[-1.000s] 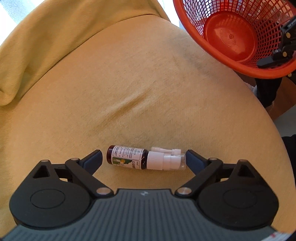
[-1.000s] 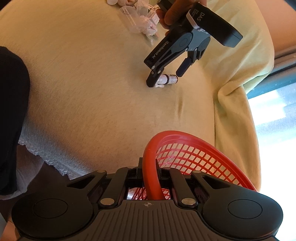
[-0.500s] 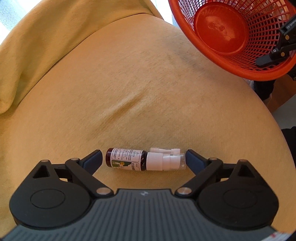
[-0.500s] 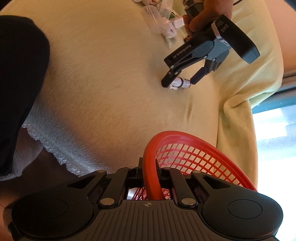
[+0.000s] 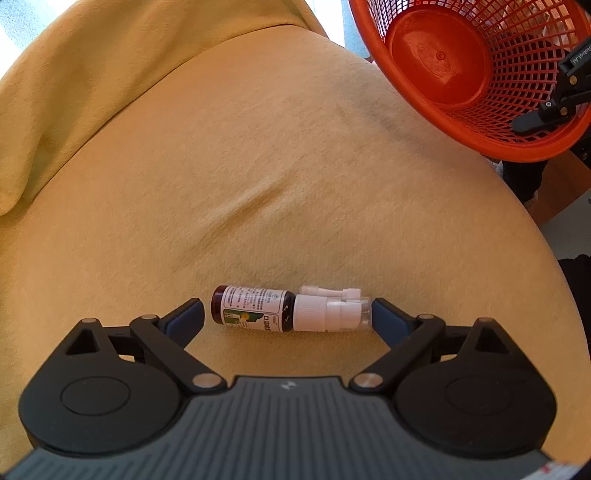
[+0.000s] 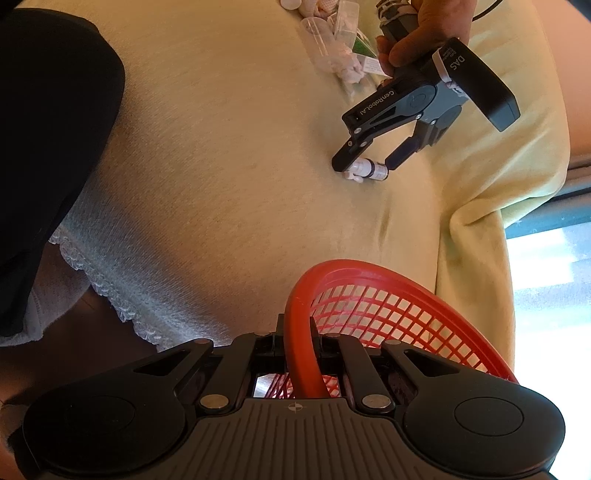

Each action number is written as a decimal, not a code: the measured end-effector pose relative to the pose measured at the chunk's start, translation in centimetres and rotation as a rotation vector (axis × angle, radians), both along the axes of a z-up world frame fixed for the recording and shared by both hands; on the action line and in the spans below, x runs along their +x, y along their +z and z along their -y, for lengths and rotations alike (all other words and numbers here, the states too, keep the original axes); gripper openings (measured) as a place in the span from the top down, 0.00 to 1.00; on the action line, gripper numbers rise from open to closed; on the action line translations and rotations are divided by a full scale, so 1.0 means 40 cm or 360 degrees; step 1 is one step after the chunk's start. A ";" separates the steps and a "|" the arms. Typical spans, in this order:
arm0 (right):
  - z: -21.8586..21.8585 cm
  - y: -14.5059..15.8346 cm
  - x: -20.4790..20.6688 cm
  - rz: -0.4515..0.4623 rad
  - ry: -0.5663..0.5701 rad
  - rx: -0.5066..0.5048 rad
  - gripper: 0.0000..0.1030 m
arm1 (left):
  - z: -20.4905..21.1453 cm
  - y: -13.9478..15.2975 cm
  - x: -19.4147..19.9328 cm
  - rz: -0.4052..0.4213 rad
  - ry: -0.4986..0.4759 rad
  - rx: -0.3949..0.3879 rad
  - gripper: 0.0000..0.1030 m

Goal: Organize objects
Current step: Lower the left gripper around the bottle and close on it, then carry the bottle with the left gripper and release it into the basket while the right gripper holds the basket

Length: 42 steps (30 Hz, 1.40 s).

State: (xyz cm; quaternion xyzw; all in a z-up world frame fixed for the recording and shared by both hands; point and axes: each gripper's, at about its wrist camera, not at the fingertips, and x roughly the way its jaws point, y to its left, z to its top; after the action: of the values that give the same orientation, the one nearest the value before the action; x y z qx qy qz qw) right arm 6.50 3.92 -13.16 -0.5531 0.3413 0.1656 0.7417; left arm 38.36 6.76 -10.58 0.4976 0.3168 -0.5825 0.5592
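Observation:
A small brown bottle with a white label and a white spray cap lies on its side on the yellow cloth. My left gripper is open and straddles it lengthwise. The right pad is at the clear cap's end and the left pad stands a little off the base. The right wrist view shows the same: the left gripper over the bottle. My right gripper is shut on the rim of a red mesh basket. That basket hangs tilted at the upper right of the left wrist view and looks empty.
A pile of small clear and white packets lies beyond the left gripper. A hand holds that gripper. Dark clothing and a white lace-edged cloth border the yellow cloth on the left. A thick cloth fold rises at the back.
The red basket has moved further into the left wrist view, closer to the bottle, and the right gripper has rolled. The left gripper stays astride the bottle, still open.

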 end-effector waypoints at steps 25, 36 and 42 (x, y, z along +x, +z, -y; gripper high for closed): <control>0.005 -0.005 -0.013 0.0022 0.0036 -0.0014 0.97 | 0.134 0.248 -0.277 -0.0088 -0.0516 -0.0290 0.14; 0.027 -0.001 -0.008 0.0030 0.0030 0.0011 0.97 | 0.032 0.258 -0.168 -0.0049 -0.0159 -0.0398 0.08; 0.027 -0.002 -0.006 0.0024 0.0040 0.0004 0.97 | -0.211 0.201 -0.019 0.0058 0.0380 -0.0233 0.08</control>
State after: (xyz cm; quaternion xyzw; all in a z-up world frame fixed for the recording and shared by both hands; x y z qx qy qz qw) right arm 6.28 2.85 -13.23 -0.5576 0.3286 0.1710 0.7429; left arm 37.60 15.19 -2.56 0.4246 0.3203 -0.5242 0.6651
